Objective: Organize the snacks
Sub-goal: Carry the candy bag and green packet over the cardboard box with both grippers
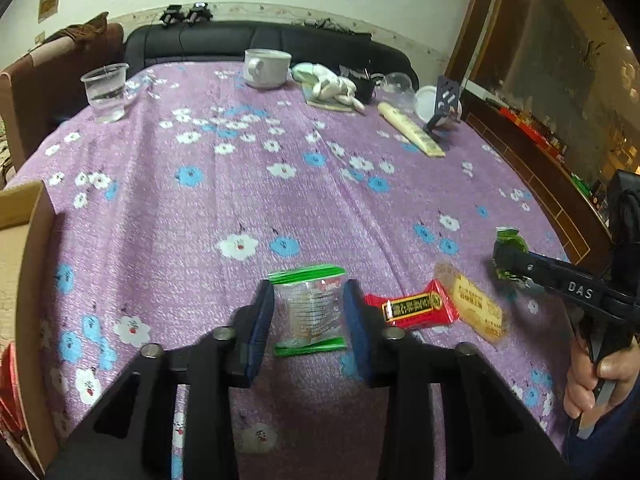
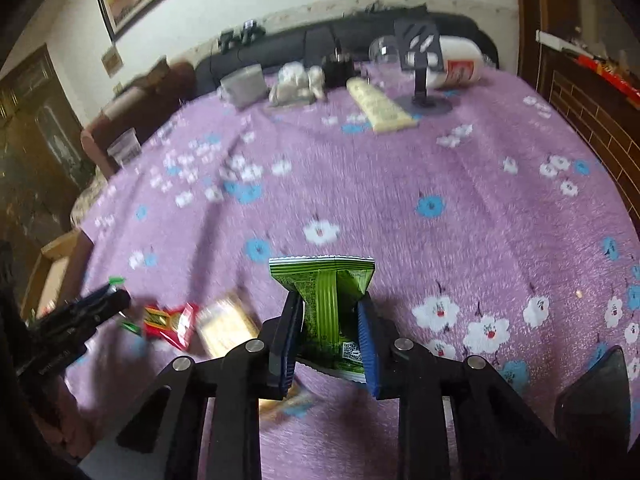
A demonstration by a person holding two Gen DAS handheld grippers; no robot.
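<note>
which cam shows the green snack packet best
The right wrist view: the green snack packet sits large and centred, pinched between the right gripper pads, its crimped edge and printed code visible. The left wrist view shows only a small, blurred piece of it at the right gripper's tip, near the right edge.

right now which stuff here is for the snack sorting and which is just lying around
For the job: clear packet, green packet, red packet, yellow packet, cardboard box.
Just lying about: mug, plastic cup, gloves.
</note>
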